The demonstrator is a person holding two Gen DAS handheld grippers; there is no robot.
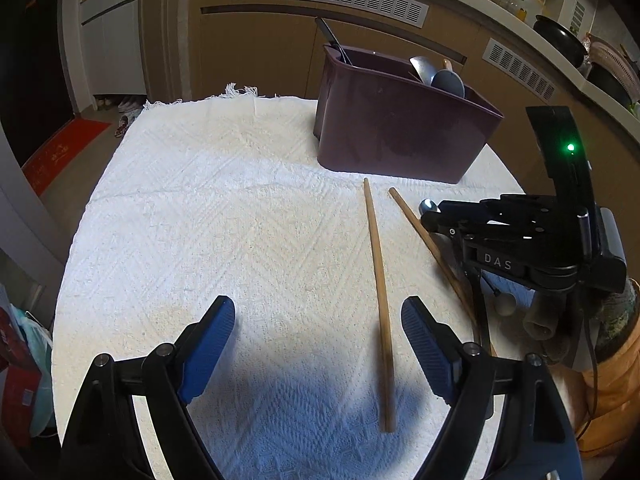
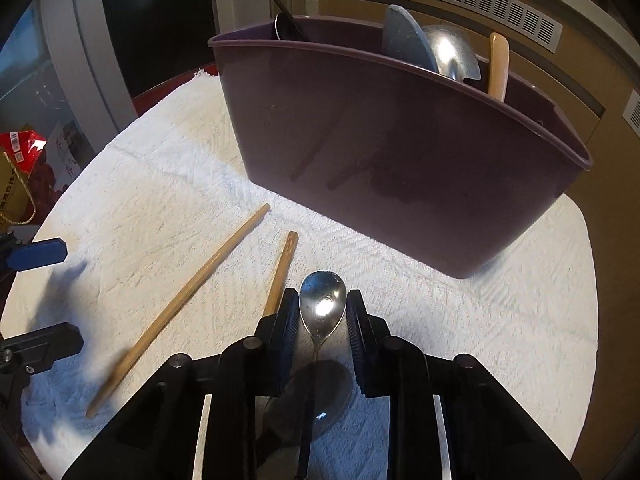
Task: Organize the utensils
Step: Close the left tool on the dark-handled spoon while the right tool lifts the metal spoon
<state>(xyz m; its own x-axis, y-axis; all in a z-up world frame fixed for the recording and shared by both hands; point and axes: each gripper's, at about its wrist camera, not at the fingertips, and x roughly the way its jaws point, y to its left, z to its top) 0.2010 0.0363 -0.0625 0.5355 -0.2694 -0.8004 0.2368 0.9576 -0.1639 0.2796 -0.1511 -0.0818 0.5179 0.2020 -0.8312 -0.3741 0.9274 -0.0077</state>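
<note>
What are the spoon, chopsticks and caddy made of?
Spoon: polished metal, likely stainless; bright mirror glare on the bowl.
Chopsticks: matte tan, probably bamboo or wood; no shine.
Caddy: dark purple, looks like moulded plastic; smooth walls, soft sheen, rolled rim.

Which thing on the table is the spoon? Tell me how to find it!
Find the big purple bin on the white cloth. In front of it lie two wooden chopsticks, and just right of them sits the spoon, between the black fingers of the right gripper. It is the only shiny metal thing there.
</note>
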